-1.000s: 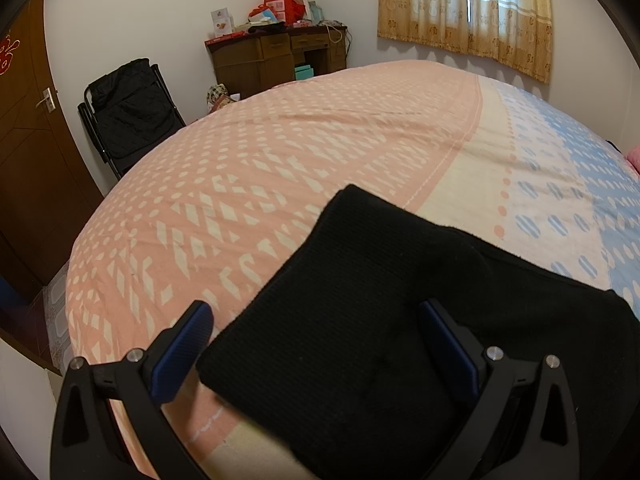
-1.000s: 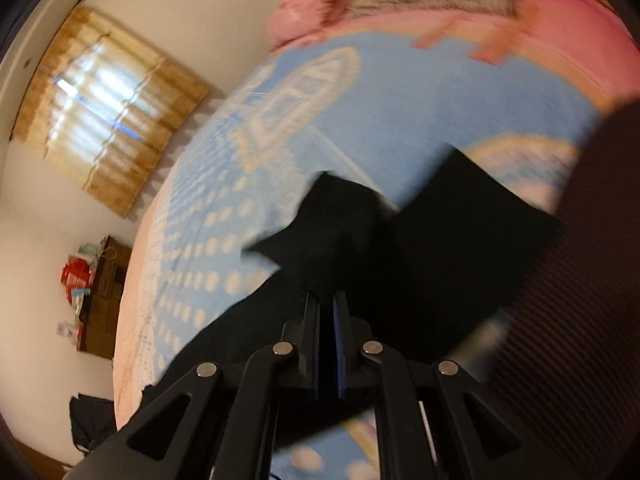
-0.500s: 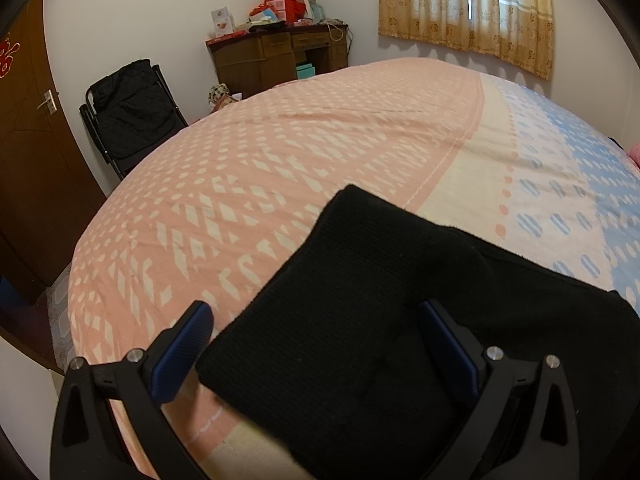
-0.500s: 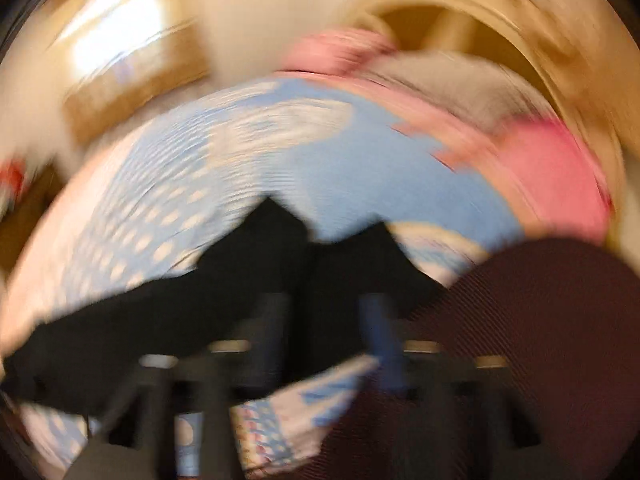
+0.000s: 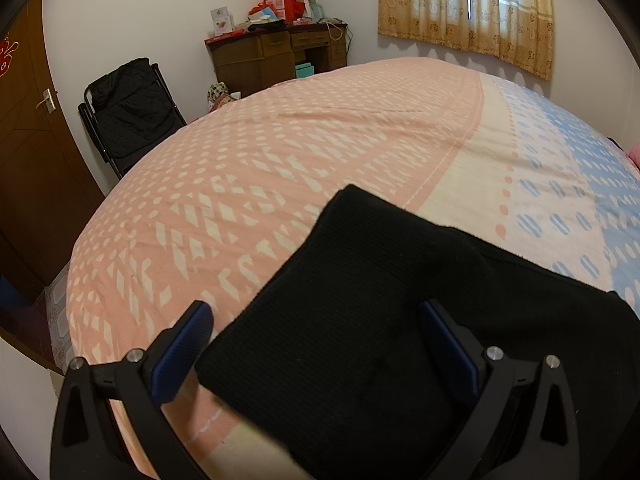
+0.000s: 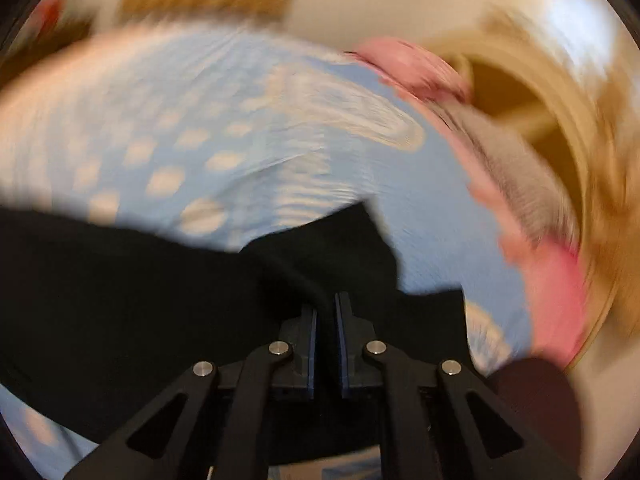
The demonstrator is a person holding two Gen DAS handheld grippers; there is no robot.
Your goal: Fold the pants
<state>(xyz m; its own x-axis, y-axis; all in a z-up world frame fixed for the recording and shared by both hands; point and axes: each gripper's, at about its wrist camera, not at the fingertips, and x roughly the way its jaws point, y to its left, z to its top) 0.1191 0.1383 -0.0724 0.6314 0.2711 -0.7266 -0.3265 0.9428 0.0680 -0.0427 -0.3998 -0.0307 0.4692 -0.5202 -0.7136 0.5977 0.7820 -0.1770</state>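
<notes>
Black pants (image 5: 384,320) lie on a bed with a pink and blue patterned sheet (image 5: 280,168). In the left wrist view one folded end of the pants lies flat. My left gripper (image 5: 316,344) is open over that end, with one finger past the cloth's left edge and the other on the cloth. In the blurred right wrist view my right gripper (image 6: 326,312) is shut on a fold of the pants (image 6: 160,288), which trail away to the left.
A black folding chair (image 5: 128,112) and a wooden desk (image 5: 280,56) with boxes stand beyond the bed's far end. A brown door (image 5: 28,140) is at left. Curtains (image 5: 468,12) hang at the window. Pink pillows (image 6: 416,68) lie by the headboard.
The left gripper has not moved. The right gripper has swung fast with the pants in it, so its view has turned from the window side toward the pillows and headboard.
</notes>
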